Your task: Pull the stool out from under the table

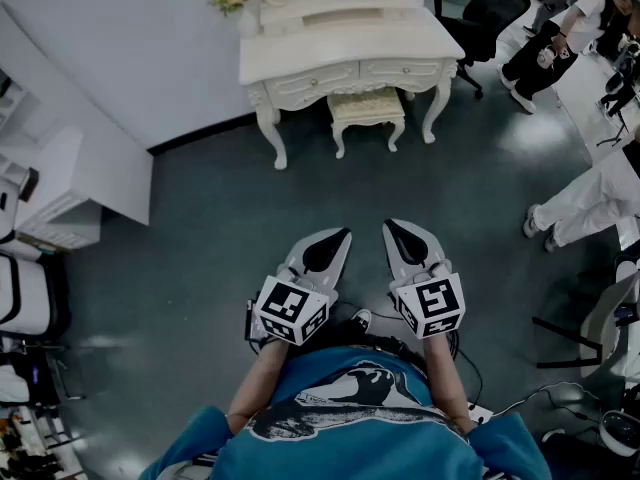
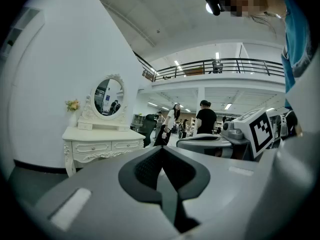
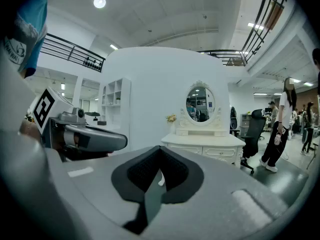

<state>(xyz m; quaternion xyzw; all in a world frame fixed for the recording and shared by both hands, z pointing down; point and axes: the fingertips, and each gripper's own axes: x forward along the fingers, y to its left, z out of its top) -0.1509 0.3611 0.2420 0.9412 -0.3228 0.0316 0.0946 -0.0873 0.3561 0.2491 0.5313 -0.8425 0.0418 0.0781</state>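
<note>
A cream stool with curved legs stands tucked under the front of a white dressing table with an oval mirror. Both grippers hang side by side well short of it, over the dark floor. My left gripper is shut and holds nothing. My right gripper is shut too, nothing in it. In the gripper views the table shows ahead; the stool is hidden behind the jaws.
A white wall runs left of the table, with white shelving at the left edge. An office chair stands right of the table. People stand and sit at the right.
</note>
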